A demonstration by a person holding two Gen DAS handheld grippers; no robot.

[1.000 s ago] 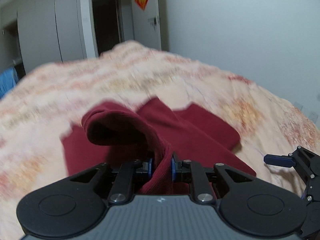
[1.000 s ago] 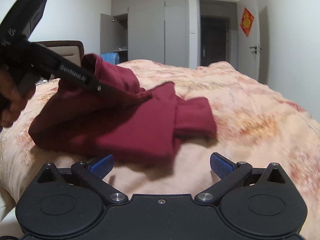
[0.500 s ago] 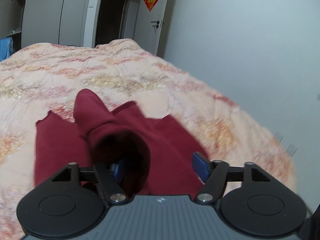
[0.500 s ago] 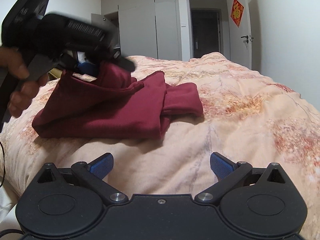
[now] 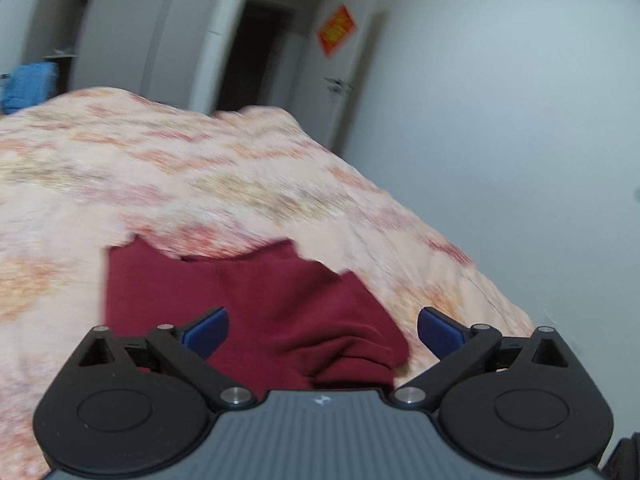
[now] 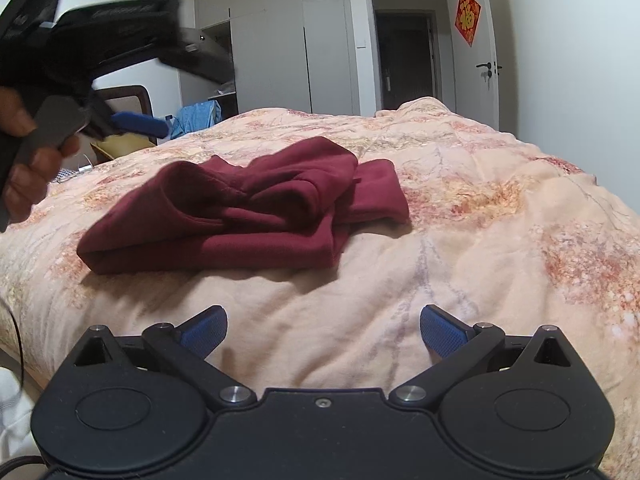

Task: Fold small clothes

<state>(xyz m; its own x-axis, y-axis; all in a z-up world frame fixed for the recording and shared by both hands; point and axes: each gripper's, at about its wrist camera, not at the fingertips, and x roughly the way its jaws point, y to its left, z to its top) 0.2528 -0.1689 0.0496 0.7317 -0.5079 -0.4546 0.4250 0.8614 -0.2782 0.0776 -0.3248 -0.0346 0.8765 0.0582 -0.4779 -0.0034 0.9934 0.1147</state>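
Dark red knit garment (image 6: 256, 216) lies bunched on the peach floral quilted bed (image 6: 480, 240).
Your left gripper (image 5: 322, 330) has just spread its jaws — nothing pinched; your right gripper (image 6: 323, 330) hangs apart, jaws spread — empty.

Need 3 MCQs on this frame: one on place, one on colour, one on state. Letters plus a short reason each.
1. Where does the garment lie?
A. on the quilt-covered bed
B. on a chair
C. on the floor

2. What colour is the garment?
A. blue
B. dark red
C. white

3. How do the fingers of the left gripper stand?
A. shut on the garment
B. shut on nothing
C. wide apart, gripping nothing

Key:
1 A: the right wrist view shows it lying bunched on the patterned quilt.
2 B: it is dark red in both views.
3 C: its jaws have just been opening; in the left wrist view the blue pads stand far apart, with the cloth lying beyond them and pressed by neither.
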